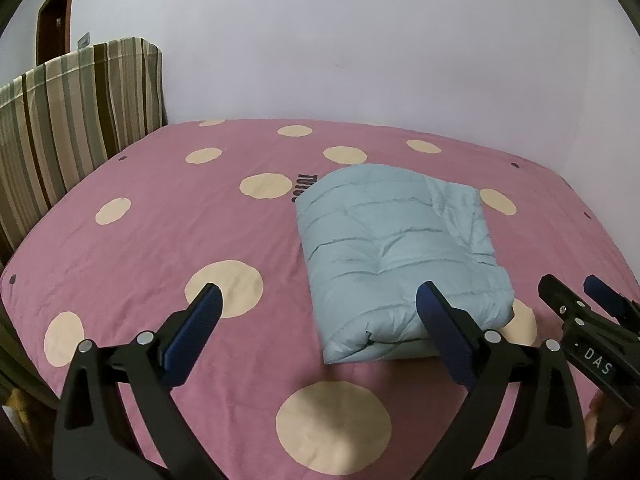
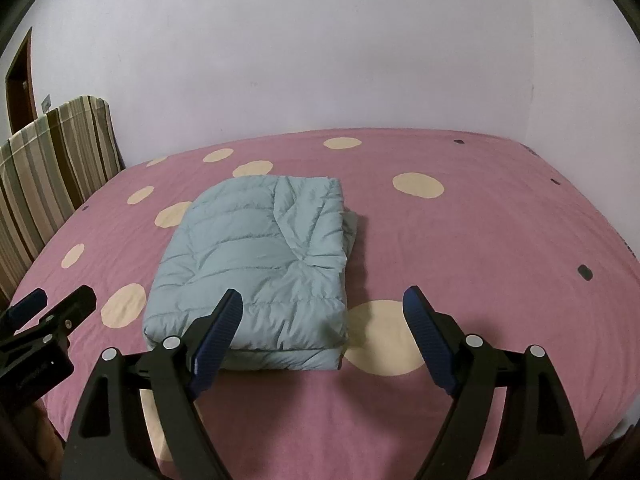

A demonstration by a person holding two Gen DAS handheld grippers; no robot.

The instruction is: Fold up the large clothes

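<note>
Pale blue quilted puffer jacket (image 2: 256, 264), folded into thick rectangle, lies mid-bed on pink spotted bedsheet (image 2: 480, 240). Looks light, soft, slippery, springy. Grip near folded edge. Left gripper (image 1: 320, 300), right gripper (image 2: 322, 304): fingers apart, empty, short of jacket.

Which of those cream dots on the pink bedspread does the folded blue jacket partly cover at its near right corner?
The large cream dot between the right gripper's fingers; the jacket overlaps its left edge.
</note>
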